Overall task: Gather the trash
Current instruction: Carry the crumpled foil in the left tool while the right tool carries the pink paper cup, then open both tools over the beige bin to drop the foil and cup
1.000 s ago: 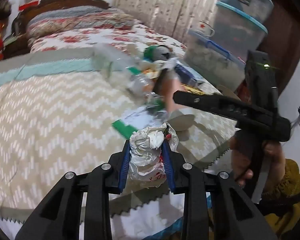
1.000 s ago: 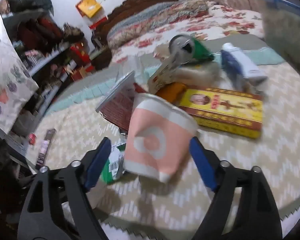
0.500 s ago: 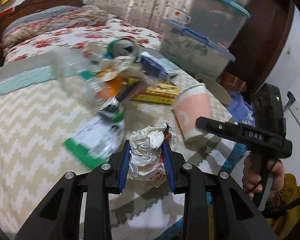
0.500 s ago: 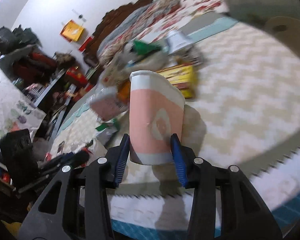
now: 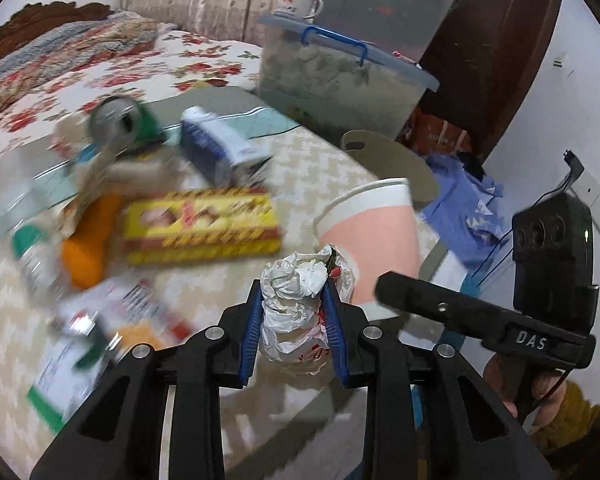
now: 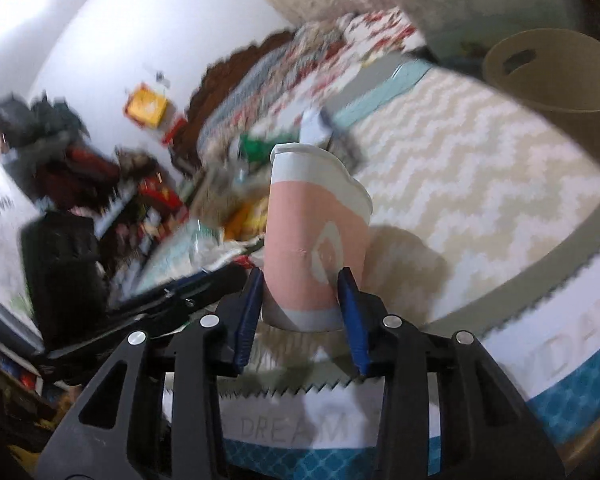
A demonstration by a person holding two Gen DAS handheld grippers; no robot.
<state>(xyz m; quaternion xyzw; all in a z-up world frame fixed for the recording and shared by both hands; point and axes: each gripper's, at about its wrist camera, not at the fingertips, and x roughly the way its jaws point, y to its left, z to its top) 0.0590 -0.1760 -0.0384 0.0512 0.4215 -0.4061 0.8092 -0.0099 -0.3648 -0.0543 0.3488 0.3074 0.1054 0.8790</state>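
Note:
My left gripper (image 5: pixel 293 296) is shut on a crumpled white wrapper (image 5: pixel 294 300) and holds it above the bed's near edge. My right gripper (image 6: pixel 302 280) is shut on a pink and white paper cup (image 6: pixel 316 236), held upright; the cup also shows in the left wrist view (image 5: pixel 374 232), just right of the wrapper. The right gripper's arm (image 5: pixel 480 320) crosses the lower right of the left wrist view. A tan bin (image 6: pixel 556 80) stands beyond the bed's corner, also seen in the left wrist view (image 5: pixel 392 160).
More trash lies on the zigzag bedspread (image 5: pixel 312 168): a yellow box (image 5: pixel 202 226), a blue and white carton (image 5: pixel 220 152), a green can (image 5: pixel 120 120), an orange packet (image 5: pixel 88 240), leaflets (image 5: pixel 100 340). Clear storage tubs (image 5: pixel 340 76) stand behind the bin.
The right gripper closed on the cup, stood it upright and carried it right toward the bed's corner. The left gripper, still holding the wrapper, swung right toward the bin.

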